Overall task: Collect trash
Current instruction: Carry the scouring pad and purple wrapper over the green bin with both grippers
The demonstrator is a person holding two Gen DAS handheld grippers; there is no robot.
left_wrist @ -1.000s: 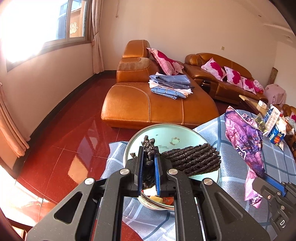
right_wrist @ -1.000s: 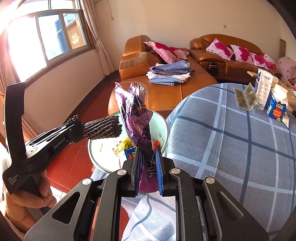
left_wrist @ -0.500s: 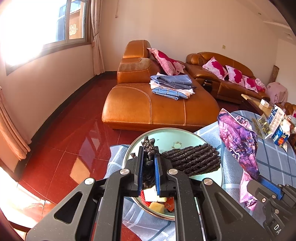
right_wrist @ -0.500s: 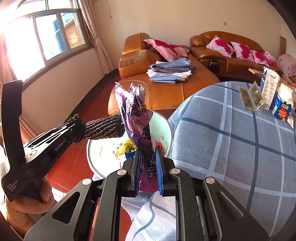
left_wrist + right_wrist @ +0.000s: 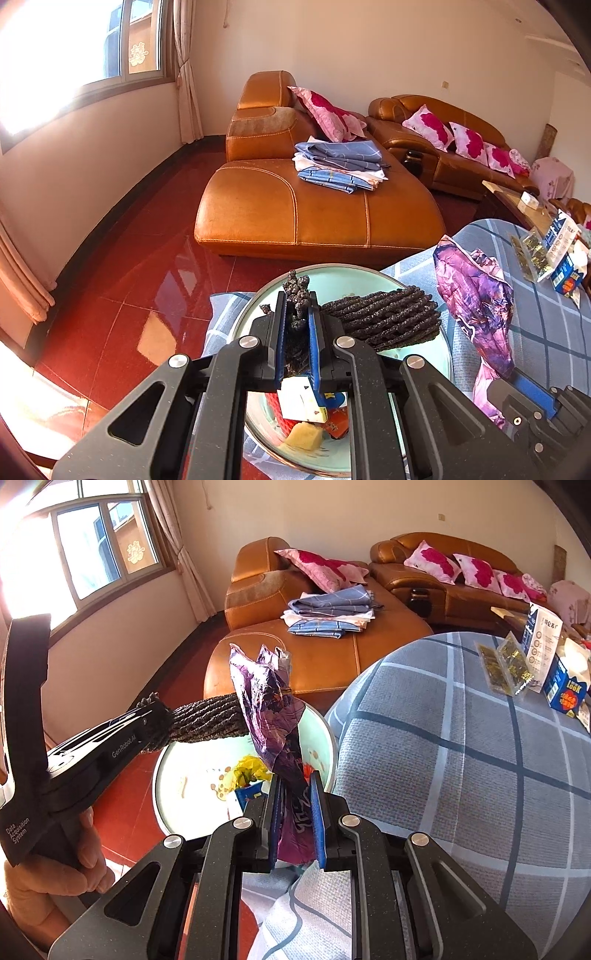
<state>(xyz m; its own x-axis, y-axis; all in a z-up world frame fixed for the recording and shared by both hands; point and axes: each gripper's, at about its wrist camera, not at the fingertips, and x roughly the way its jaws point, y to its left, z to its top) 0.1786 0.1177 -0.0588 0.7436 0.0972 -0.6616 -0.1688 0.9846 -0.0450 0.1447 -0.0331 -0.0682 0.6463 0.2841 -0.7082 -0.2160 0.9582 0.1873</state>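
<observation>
The left gripper (image 5: 297, 325) is clenching a dark woven mat (image 5: 384, 321), holding it over the bowl (image 5: 417, 284). The right gripper (image 5: 295, 823) is gripping a purple wrapper (image 5: 273, 716), which is standing upright at 12 o'clock from its jaws, above the bowl's rim at the table (image 5: 461, 757) edge. Scraps are already lying in the bowl. To drop cleanly, the wrapper should probably be hanging over the bowl's middle, clear of the mat at 9 o'clock, before the jaws part.

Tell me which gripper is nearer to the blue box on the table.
Right. The right gripper, holding a purple wrapper, is beside the table, nearer the blue box; the left gripper hangs beyond it, over the basin.
</observation>
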